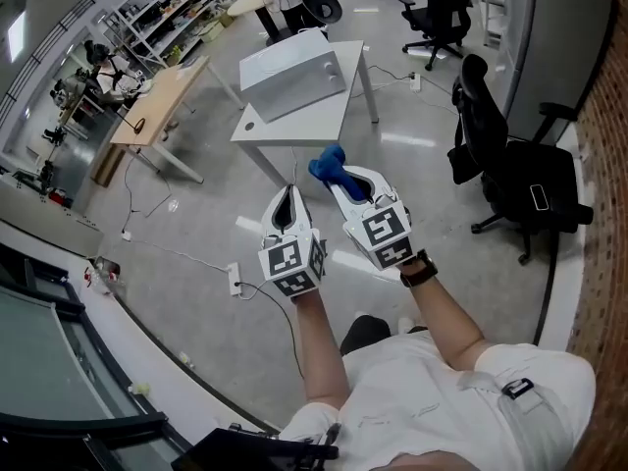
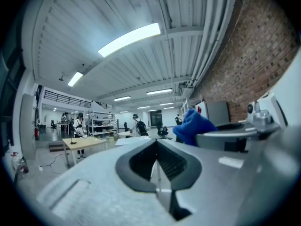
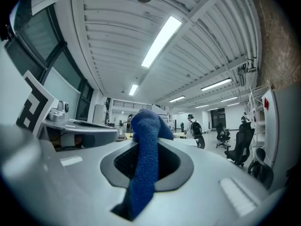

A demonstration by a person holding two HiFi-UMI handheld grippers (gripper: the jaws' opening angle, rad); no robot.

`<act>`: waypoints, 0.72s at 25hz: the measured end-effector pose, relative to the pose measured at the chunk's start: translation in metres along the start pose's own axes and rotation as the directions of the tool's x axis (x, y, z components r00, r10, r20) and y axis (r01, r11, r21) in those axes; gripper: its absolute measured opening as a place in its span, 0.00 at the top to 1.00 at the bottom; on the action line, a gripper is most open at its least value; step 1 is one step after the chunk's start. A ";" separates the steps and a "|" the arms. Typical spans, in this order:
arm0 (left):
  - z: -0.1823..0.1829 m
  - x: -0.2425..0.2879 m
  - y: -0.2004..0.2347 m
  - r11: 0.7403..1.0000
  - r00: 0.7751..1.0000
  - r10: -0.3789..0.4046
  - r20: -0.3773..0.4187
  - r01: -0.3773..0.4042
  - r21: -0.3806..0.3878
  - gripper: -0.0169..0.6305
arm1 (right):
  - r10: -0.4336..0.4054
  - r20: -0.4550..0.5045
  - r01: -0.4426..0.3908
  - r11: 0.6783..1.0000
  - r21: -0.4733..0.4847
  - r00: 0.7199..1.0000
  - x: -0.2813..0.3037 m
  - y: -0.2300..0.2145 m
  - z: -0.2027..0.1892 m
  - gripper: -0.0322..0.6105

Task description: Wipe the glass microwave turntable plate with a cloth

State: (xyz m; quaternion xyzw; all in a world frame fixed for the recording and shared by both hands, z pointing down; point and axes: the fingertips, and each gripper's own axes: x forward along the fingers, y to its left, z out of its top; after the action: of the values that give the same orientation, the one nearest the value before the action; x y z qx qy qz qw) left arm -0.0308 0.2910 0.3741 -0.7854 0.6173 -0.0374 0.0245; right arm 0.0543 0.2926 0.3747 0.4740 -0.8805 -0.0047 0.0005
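Note:
No glass turntable plate shows in any view. A blue cloth is bunched at the tip of my right gripper, which is shut on it. In the right gripper view the cloth hangs down between the jaws of the right gripper. My left gripper is held beside it, shut with nothing in it; in the left gripper view its jaws meet, and the cloth shows to the right. Both grippers are held in the air in front of a white microwave on a white table.
A black office chair stands to the right near a brick wall. A wooden desk and shelves stand at the left. Cables and a power strip lie on the floor. People stand far off at the back.

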 end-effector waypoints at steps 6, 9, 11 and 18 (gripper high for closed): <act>-0.017 0.049 0.015 0.999 1.000 -0.024 -0.011 0.024 -0.026 0.97 | -0.016 -0.034 0.018 0.999 0.051 0.999 0.043 -0.032 -0.020 0.86; -0.029 0.083 0.032 1.000 1.000 -0.004 -0.018 0.004 -0.022 0.97 | 0.035 -0.026 -0.034 0.999 0.031 0.999 0.076 -0.042 -0.027 0.86; -0.029 0.108 0.047 1.000 1.000 0.003 -0.011 -0.003 -0.029 0.98 | 0.077 0.001 -0.077 0.997 0.010 0.997 0.101 -0.048 -0.022 0.86; 0.009 0.195 0.116 0.999 0.998 0.009 0.066 -0.007 -0.035 0.98 | 0.037 0.098 -0.025 0.992 -0.123 0.995 0.197 -0.073 0.021 0.86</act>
State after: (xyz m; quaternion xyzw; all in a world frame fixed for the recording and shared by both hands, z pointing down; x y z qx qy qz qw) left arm -0.0961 0.0736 0.3608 -0.7841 0.6198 -0.0008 0.0314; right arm 0.0067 0.0883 0.3527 0.4586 -0.8847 -0.0821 -0.0145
